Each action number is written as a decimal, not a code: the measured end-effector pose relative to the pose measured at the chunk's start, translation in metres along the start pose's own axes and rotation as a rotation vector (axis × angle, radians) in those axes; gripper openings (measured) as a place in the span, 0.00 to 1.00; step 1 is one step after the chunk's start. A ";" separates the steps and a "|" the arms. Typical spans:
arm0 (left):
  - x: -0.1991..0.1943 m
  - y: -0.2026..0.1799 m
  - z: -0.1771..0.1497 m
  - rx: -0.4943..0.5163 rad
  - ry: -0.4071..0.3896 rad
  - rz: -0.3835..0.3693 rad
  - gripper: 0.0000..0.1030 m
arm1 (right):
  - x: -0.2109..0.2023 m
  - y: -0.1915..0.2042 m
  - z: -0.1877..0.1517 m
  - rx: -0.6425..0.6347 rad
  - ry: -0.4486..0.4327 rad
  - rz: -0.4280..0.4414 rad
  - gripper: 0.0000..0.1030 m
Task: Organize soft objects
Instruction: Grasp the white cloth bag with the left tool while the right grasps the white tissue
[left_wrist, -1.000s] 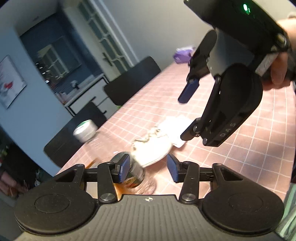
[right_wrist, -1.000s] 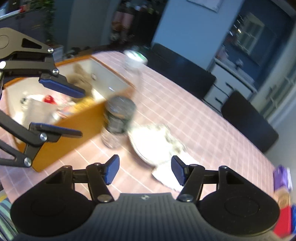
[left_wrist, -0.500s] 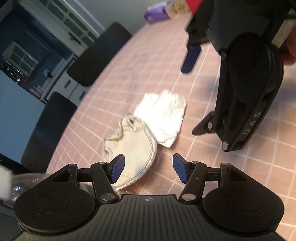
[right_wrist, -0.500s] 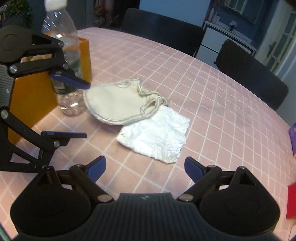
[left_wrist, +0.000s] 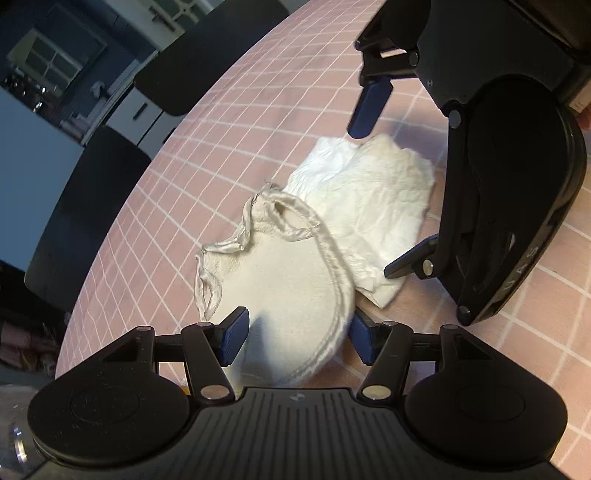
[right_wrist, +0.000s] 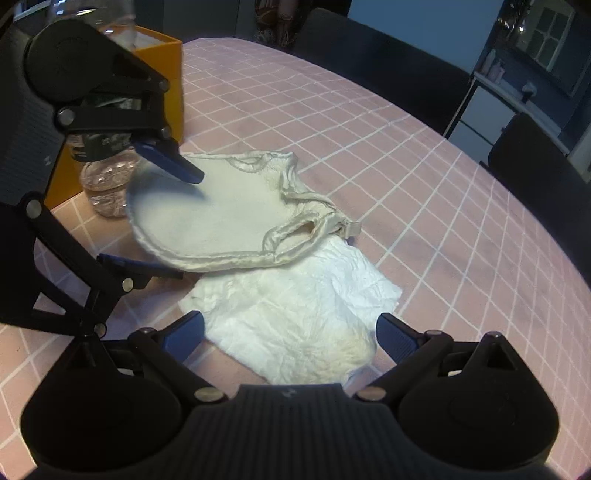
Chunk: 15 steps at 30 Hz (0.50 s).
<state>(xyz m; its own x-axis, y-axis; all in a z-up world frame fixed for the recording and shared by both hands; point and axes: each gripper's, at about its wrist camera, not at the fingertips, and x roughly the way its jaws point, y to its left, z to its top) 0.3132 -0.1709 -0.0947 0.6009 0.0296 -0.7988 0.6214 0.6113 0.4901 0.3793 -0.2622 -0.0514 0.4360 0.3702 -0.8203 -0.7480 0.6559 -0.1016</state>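
Left gripper (left_wrist: 295, 334): jaws stand apart, having just been opening; the rounded edge of the cream cloth bib lies between the 2 blue pads, and whether the pads touch it cannot be told.
Right gripper (right_wrist: 290, 334): jaws very wide, having just been opening; the near edge of the white cloth lies between the 2 blue pads, not pinched.
Cream cloth bib with stitched rim and tie straps (right_wrist: 221, 214): flat on the table, its straps toward the table's middle.
Crumpled white rectangular cloth (right_wrist: 295, 314): flat on the table, touching the bib, one edge tucked under the bib's rim.
Pink tablecloth with white grid lines (right_wrist: 424, 166): carries both cloths.
Clear plastic bottle (right_wrist: 107, 184): upright just beside the bib, partly hidden by the left gripper.
Orange box (right_wrist: 162, 74): behind the bottle.
Dark chairs (left_wrist: 92, 192): along the table's far edge.
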 end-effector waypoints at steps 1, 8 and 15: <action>0.002 0.001 0.000 -0.007 0.003 0.000 0.68 | 0.003 -0.004 0.000 0.019 0.004 0.016 0.95; 0.006 0.002 -0.004 -0.038 0.004 0.001 0.45 | 0.012 -0.011 -0.006 0.079 -0.010 0.058 0.86; 0.004 0.002 -0.004 -0.046 -0.003 -0.002 0.17 | 0.007 -0.015 -0.007 0.109 -0.025 0.025 0.64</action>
<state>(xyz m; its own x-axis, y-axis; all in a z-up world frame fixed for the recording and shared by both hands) 0.3152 -0.1666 -0.0980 0.6011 0.0264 -0.7987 0.5989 0.6468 0.4721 0.3898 -0.2745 -0.0595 0.4315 0.4026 -0.8073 -0.7006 0.7133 -0.0187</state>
